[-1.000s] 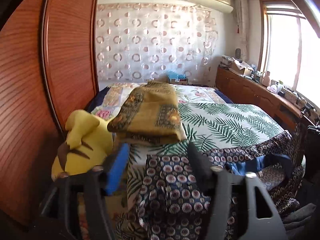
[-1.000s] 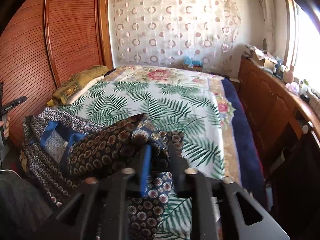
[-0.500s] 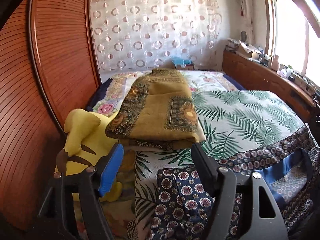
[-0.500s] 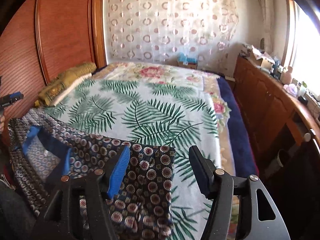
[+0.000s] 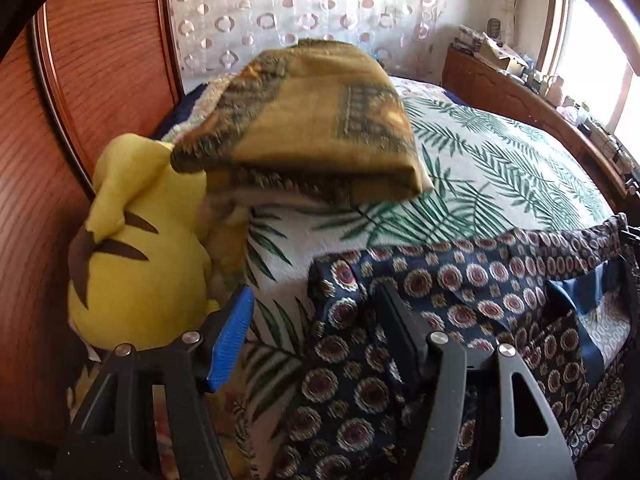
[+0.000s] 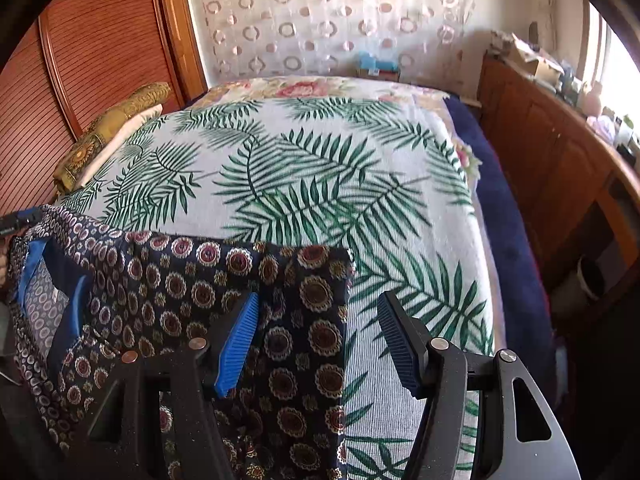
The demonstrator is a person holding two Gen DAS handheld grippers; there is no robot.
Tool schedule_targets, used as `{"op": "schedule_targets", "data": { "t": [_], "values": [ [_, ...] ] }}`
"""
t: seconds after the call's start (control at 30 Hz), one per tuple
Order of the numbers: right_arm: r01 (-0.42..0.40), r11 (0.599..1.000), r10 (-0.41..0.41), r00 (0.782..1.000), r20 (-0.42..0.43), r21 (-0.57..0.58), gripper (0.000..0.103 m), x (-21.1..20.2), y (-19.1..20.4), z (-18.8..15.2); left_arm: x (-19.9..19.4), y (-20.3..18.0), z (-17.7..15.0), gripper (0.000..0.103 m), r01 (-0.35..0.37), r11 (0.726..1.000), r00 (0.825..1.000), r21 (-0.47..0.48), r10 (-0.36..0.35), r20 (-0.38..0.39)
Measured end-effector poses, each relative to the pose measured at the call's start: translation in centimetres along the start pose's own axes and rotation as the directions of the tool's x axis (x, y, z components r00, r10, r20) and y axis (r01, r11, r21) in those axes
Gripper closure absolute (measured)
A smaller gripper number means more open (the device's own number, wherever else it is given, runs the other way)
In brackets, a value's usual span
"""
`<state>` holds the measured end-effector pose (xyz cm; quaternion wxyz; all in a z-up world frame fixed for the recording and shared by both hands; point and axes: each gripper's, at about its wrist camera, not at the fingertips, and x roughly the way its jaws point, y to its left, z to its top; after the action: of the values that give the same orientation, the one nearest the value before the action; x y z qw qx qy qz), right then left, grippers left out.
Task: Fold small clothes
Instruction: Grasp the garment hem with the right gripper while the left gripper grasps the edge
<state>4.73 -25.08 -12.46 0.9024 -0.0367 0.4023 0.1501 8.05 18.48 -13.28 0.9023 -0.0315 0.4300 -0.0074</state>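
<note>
Navy medallion-print garment [image 6: 224, 280], one piece, lies spread on the bed [image 6: 320, 168]. Two tongs: right tongs [image 6: 318, 338], earlier clamped on it, now gape empty; left tongs [image 5: 316, 328], open, just narrowed slightly, holding nothing.

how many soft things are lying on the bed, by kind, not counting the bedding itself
patterned navy garment: 1
folded mustard-yellow cloth: 1
yellow plush toy: 1
total: 3
</note>
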Motion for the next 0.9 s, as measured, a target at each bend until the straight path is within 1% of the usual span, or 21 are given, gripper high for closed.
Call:
{"op": "schedule_targets", "data": {
  "t": [0.07, 0.13, 0.17, 0.2, 0.23, 0.27, 0.3, 0.33, 0.37, 0.4, 0.43, 0.47, 0.53, 0.57, 0.63, 0.7, 0.73, 0.77, 0.83, 0.87, 0.9],
  "values": [
    [0.0, 1.0, -0.001, 1.0, -0.009, -0.006, 0.04, 0.4, -0.1, 0.0, 0.1, -0.1, -0.4, 0.041, 0.038, 0.999, 0.999, -0.007, -0.038, -0.009],
    [-0.009, 1.0, 0.009, 1.0, -0.027, -0.012, 0.04, 0.9, -0.1, 0.1, 0.4, -0.5, -0.4, 0.05, 0.053, 0.999, 0.998, -0.007, -0.053, -0.025],
    [-0.017, 1.0, 0.016, 0.999, -0.035, -0.015, 0.04, 1.1, -0.1, 0.1, 0.4, -0.9, -0.4, 0.063, 0.047, 0.999, 0.999, 0.011, -0.047, -0.022],
    [-0.014, 0.999, 0.013, 0.999, -0.031, -0.029, 0.04, 1.2, 0.0, 0.2, 0.4, -1.2, -0.4, 0.072, 0.052, 0.998, 0.998, 0.028, -0.051, -0.029],
    [-0.021, 0.999, 0.019, 0.999, -0.037, -0.041, 0.04, 1.3, 0.1, 0.3, 0.3, -1.4, -0.2, 0.076, 0.062, 0.998, 0.997, 0.031, -0.061, -0.036],
    [-0.031, 0.998, 0.029, 0.999, -0.044, -0.048, 0.04, 1.3, 0.2, 0.4, 0.2, -1.7, -0.1, 0.084, 0.062, 0.997, 0.997, 0.036, -0.061, -0.036],
    [-0.039, 0.998, 0.036, 0.998, -0.048, -0.051, 0.041, 1.3, 0.3, 0.4, 0.1, -1.8, 0.0, 0.094, 0.057, 0.997, 0.998, 0.045, -0.056, -0.031],
    [-0.04, 0.997, 0.037, 0.998, -0.05, -0.059, 0.053, 1.3, 0.4, 0.5, -0.1, -2.1, 0.0, 0.095, 0.059, 0.997, 0.998, 0.053, -0.057, -0.026],
    [-0.042, 0.996, 0.038, 0.998, -0.048, -0.072, 0.074, 1.3, 0.6, 0.4, -0.4, -2.3, 0.1, 0.098, 0.058, 0.997, 0.998, 0.056, -0.058, -0.016],
    [-0.059, 0.995, 0.055, 0.997, -0.049, -0.083, 0.085, 1.2, 0.8, 0.3, -0.8, -2.4, 0.1, 0.099, 0.063, 0.996, 0.998, 0.056, -0.062, -0.002],
    [-0.088, 0.992, 0.083, 0.995, -0.052, -0.088, 0.092, 1.2, 1.1, 0.3, -1.4, -2.6, 0.1, 0.099, 0.07, 0.996, 0.997, 0.054, -0.071, 0.018],
    [-0.089, 0.991, 0.085, 0.995, -0.044, -0.097, 0.095, 1.1, 1.5, 0.1, -1.9, -2.8, 0.2, 0.1, 0.064, 0.997, 0.997, 0.05, -0.065, 0.034],
    [-0.06, 0.993, 0.061, 0.998, 0.002, -0.105, 0.096, 0.4, 2.0, -0.2, -3.6, -3.2, 0.7, 0.1, 0.059, 0.997, 0.994, 0.052, -0.063, 0.092],
    [-0.064, 0.994, 0.066, 0.998, 0.025, -0.088, 0.096, -0.1, 2.1, -0.3, -4.4, -3.3, 1.0, 0.1, 0.062, 0.997, 0.99, 0.05, -0.068, 0.12],
    [-0.062, 0.996, 0.068, 0.993, 0.091, -0.065, 0.097, -1.8, 2.1, -0.2, -6.7, -3.9, 2.0, 0.1, 0.073, 0.996, 0.978, 0.051, -0.082, 0.192],
    [-0.062, 0.996, 0.071, 0.985, 0.155, -0.059, 0.097, -4.1, 2.0, 0.2, -8.5, -4.5, 3.2, 0.1, 0.077, 0.995, 0.967, 0.061, -0.089, 0.238],
    [-0.079, 0.994, 0.091, 0.981, 0.174, -0.074, 0.097, -5.4, 2.1, 0.6, -9.4, -4.8, 3.9, 0.1, 0.082, 0.994, 0.958, 0.069, -0.097, 0.268],
    [-0.066, 0.993, 0.084, 0.977, 0.194, -0.097, 0.097, -6.4, 2.4, 0.8, -10.3, -5.1, 4.7, 0.1, 0.083, 0.994, 0.949, 0.076, -0.102, 0.298],
    [-0.012, 0.989, 0.047, 0.97, 0.239, -0.145, 0.097, -8.7, 2.9, 2.0, -11.7, -5.5, 6.4, 0.1, 0.087, 0.993, 0.931, 0.078, -0.109, 0.349],
    [0.003, 0.987, 0.039, 0.964, 0.263, -0.159, 0.097, -9.8, 3.0, 2.5, -12.3, -5.7, 7.1, 0.1, 0.088, 0.993, 0.922, 0.08, -0.112, 0.371],
    [0.035, 0.985, 0.017, 0.954, 0.299, -0.168, 0.097, -11.0, 3.0, 3.2, -13.0, -5.8, 8.0, 0.1, 0.09, 0.993, 0.911, 0.08, -0.114, 0.397]
  ]
}}
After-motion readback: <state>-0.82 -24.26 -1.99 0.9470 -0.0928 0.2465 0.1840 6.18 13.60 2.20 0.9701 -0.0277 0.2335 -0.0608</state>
